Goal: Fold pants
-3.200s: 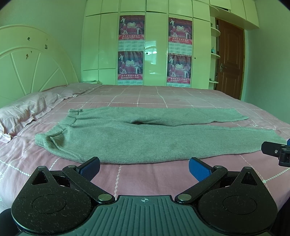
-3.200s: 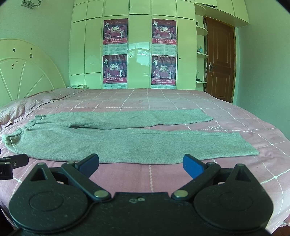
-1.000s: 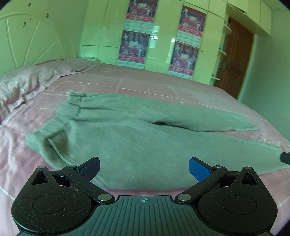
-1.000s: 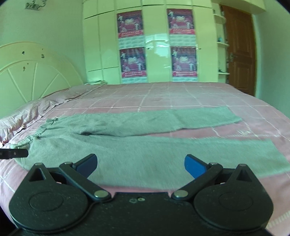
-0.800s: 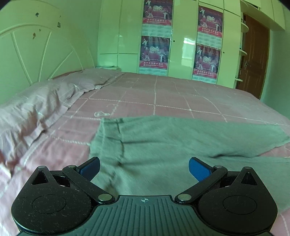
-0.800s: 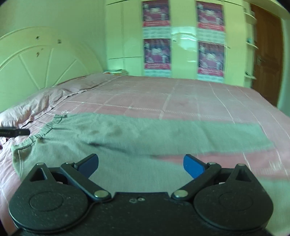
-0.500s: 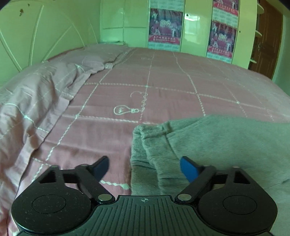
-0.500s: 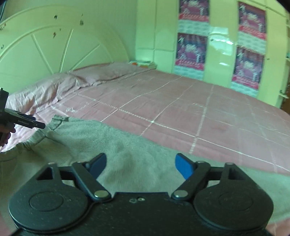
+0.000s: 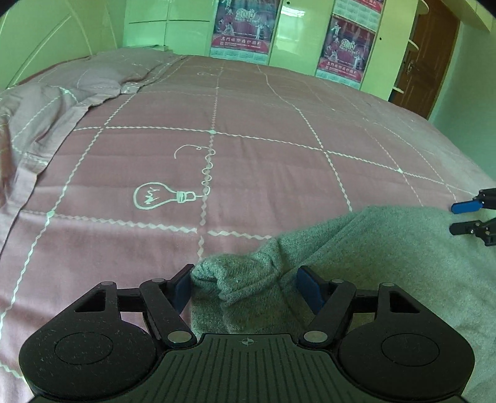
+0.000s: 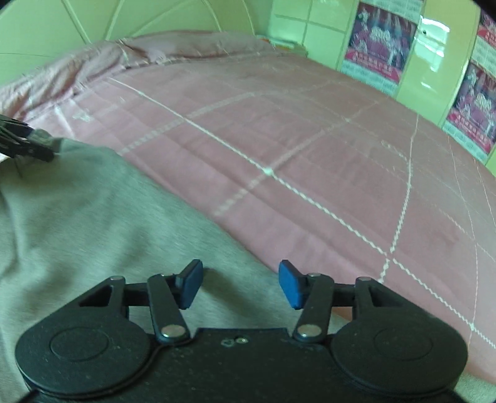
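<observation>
Both tools have just been closing over the grey pants [image 9: 356,248] on the bed [image 9: 248,155]: left tool [image 9: 245,286] straddles a bunched corner, right tool [image 10: 240,283] half-open over the edge, neither pinching.

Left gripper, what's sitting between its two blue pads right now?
A bunched corner of the grey pants lies between the left gripper pads, seen in the left wrist view.

Before me a wide bed [image 9: 279,130] fills most of the frame, its pink cover crossed by white zigzag lines and stitched with a light bulb drawing [image 9: 164,197] at centre left. Pillows [image 9: 77,80] lie at upper left below a pale green headboard [image 10: 108,21]. Glossy green wardrobe doors [image 9: 297,34] carry red posters [image 9: 245,24] along the top. A brown wooden door [image 9: 431,62] stands at upper right. Daylight glints off the cupboards.
</observation>
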A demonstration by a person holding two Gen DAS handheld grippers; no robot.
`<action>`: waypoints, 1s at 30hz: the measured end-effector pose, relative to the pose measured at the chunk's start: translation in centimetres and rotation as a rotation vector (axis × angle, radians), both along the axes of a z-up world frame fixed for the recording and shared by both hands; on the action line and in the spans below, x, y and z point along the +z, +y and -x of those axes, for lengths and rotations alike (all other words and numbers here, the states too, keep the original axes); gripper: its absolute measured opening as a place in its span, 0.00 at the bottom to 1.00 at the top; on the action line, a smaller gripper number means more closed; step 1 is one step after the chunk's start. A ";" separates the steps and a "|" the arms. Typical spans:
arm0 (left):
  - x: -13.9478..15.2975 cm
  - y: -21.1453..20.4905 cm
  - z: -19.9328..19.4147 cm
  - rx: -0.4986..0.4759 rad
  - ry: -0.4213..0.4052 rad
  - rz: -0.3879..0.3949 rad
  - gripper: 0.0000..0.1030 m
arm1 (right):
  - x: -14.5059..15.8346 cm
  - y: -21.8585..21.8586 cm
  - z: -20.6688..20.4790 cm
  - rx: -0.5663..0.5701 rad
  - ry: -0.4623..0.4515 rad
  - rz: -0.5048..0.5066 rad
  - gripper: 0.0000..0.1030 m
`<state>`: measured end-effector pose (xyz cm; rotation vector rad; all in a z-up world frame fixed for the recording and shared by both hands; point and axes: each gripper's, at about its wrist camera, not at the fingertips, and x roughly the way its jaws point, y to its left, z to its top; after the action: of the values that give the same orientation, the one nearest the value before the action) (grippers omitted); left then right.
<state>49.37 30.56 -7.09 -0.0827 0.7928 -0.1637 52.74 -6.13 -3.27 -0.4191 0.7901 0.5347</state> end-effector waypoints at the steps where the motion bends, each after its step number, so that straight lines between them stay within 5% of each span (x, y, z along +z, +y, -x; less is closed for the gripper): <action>1: -0.3 0.0 -0.1 -0.012 0.001 -0.001 0.64 | -0.3 -0.2 -0.4 0.006 0.005 0.010 0.43; 5: -0.6 0.3 -0.3 -0.040 -0.017 0.023 0.47 | -1.1 -0.3 -1.3 0.023 0.039 0.013 0.45; 6: -0.6 0.4 -0.3 -0.046 -0.018 0.042 0.35 | -1.0 0.0 -1.2 0.035 0.042 0.023 0.35; 7: -0.5 0.3 -0.3 -0.058 -0.019 0.057 0.24 | -0.9 0.4 -1.0 0.066 0.048 0.034 0.13; 12: 0.0 0.4 0.6 -0.063 -0.075 0.055 0.22 | 0.2 1.7 0.3 0.074 0.011 0.092 0.00; 20: 5.3 2.2 8.2 -0.137 -0.405 0.152 0.21 | 7.3 -0.7 9.9 0.145 -0.174 0.047 0.00; 25: 7.2 1.1 16.0 -0.218 -0.534 0.058 0.21 | 9.5 -2.1 19.7 0.213 -0.282 0.083 0.00; 30: 6.0 -1.0 23.6 -0.215 -0.509 -0.046 0.32 | 5.3 -1.5 28.6 0.242 -0.315 0.190 0.04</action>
<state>25.82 29.57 -1.11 0.0871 0.2947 -0.3541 24.10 -7.62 2.04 -0.7613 0.4897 0.6028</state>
